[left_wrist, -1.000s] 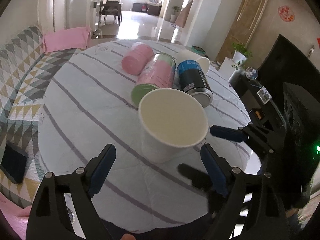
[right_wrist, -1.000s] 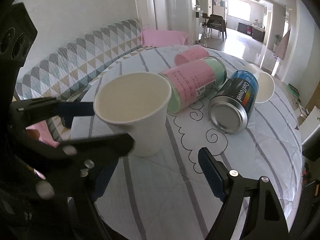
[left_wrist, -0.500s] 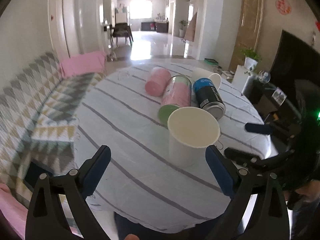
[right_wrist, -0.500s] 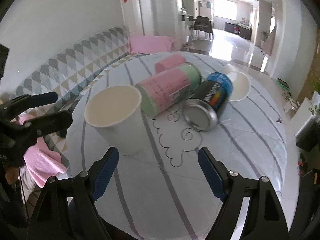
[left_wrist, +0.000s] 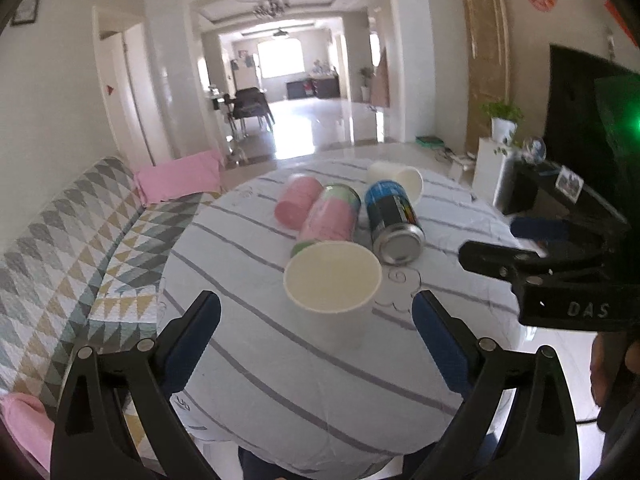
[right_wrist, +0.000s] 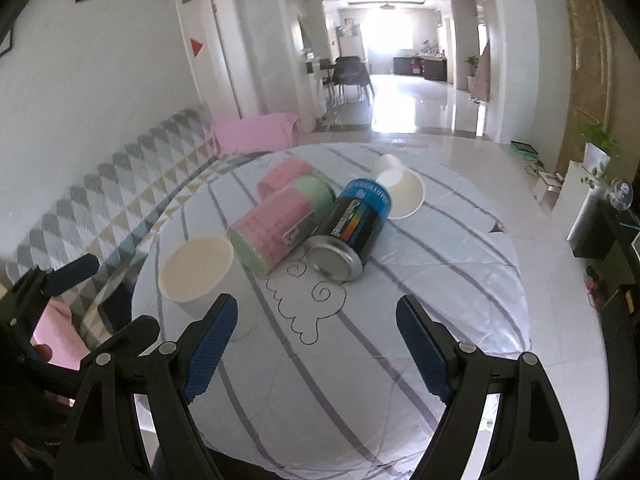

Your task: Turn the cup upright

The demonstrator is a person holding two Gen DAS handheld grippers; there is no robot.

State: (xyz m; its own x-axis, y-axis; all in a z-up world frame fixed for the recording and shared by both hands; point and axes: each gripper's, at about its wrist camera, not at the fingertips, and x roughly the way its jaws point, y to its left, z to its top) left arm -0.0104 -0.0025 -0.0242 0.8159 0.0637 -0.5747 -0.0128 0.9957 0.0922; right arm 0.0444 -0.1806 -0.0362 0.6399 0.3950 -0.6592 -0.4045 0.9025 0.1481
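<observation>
A white paper cup stands upright, mouth up, on the round striped table; it also shows in the right wrist view at the table's left. My left gripper is open and empty, held back from the cup. My right gripper is open and empty, back over the near table edge; in the left wrist view it shows at the right.
Behind the cup lie a pink-and-green can, a blue-black can, a pink cup and another white cup, all on their sides. A patterned sofa is left; a TV stand is right.
Both grippers have pulled back and up from the upright cup, which stays standing on the table. The cup now looks smaller and farther in both views.
</observation>
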